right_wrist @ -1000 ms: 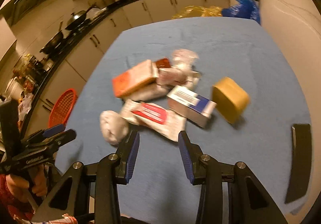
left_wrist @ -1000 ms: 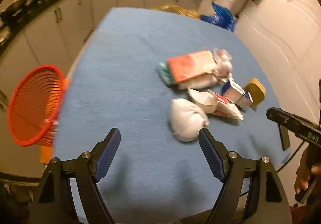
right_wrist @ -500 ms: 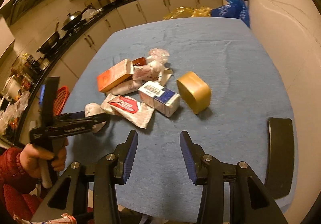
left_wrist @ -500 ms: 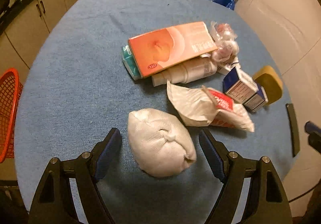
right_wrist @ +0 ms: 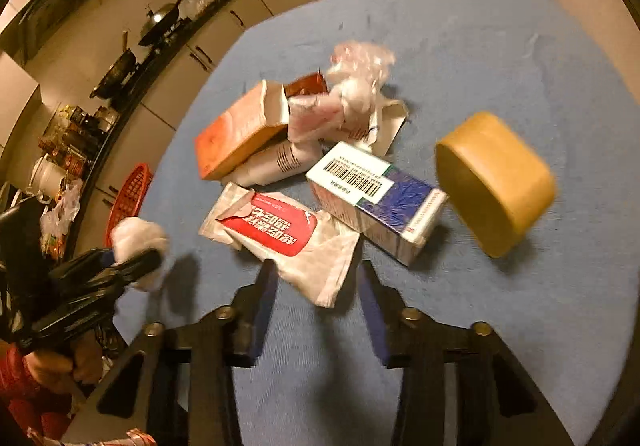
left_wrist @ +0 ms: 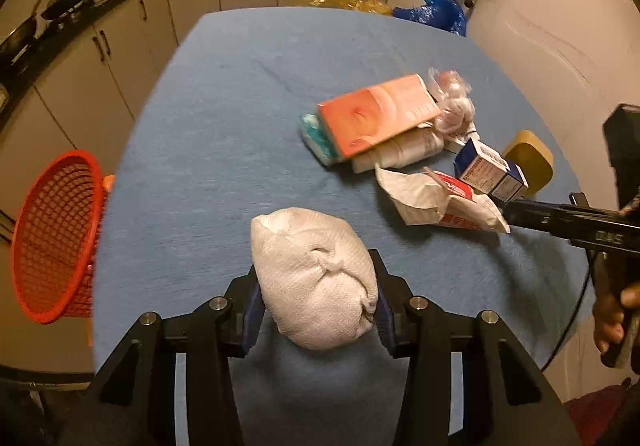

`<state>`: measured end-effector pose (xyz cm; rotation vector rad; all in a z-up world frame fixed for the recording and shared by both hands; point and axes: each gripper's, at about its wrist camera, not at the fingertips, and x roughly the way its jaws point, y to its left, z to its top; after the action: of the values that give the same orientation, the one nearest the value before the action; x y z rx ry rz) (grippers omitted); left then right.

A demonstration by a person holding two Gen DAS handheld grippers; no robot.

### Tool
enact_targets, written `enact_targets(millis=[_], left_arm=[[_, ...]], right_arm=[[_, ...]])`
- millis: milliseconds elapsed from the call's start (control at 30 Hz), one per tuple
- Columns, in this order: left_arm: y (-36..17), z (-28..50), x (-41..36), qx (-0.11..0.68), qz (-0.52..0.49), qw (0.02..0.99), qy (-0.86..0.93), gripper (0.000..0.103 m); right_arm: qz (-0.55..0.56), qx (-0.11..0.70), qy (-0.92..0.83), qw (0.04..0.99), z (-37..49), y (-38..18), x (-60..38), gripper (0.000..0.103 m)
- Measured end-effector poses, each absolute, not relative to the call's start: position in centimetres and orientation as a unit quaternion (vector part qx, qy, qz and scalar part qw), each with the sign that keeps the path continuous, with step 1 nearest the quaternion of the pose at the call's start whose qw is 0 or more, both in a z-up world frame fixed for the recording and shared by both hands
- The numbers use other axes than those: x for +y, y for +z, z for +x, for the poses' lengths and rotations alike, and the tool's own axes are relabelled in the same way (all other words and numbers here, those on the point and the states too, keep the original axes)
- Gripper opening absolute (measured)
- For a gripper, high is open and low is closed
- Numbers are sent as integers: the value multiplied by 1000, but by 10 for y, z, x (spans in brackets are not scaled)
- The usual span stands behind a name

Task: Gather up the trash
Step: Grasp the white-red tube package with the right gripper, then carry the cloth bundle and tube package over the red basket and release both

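White paper wad sits squeezed in the closing left hand-held gripper; right hand-held gripper, seemingly untouching, closes around the wrapper.

The room I work in is dim and warm yellow, lit from above, so soft shadows sit under the trash on the table. My fisheye views curve the counter and go black at the corners. The sponge and the right view's edges smear with motion blur.
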<state>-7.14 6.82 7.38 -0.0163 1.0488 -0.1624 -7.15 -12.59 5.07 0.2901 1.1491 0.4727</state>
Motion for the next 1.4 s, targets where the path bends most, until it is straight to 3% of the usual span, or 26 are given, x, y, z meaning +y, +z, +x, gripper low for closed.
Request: enact_targets(millis=[300, 500, 733, 767, 833, 867, 900, 1000, 1400], left_arm=[[84, -77, 93, 496, -19, 866, -60, 45], [88, -78, 101, 492, -24, 869, -56, 45], [95, -79, 108, 485, -25, 872, -56, 45], [96, -80, 109, 484, -26, 873, -55, 45], [98, -81, 111, 482, -28, 874, -53, 45], [99, -81, 112, 481, -28, 875, -52, 45], [100, -82, 113, 480, -29, 875, -51, 45], [103, -84, 116, 476, -31, 878, -46, 45], [116, -91, 129, 456, -45, 888, -29, 45]], right_arm=[[86, 535, 354, 762, -97, 69, -57, 41], [27, 494, 301, 815, -68, 87, -66, 68], [6, 527, 312, 791, -48, 55, -41, 71], [9, 534, 314, 785, -48, 52, -38, 69], [11, 546, 313, 777, -50, 46, -33, 46], [9, 550, 312, 775, -54, 43, -32, 29], [8, 554, 310, 773, -55, 42, -29, 23], [15, 548, 305, 779, -63, 48, -27, 16], [24, 495, 318, 808, -91, 100, -21, 15]])
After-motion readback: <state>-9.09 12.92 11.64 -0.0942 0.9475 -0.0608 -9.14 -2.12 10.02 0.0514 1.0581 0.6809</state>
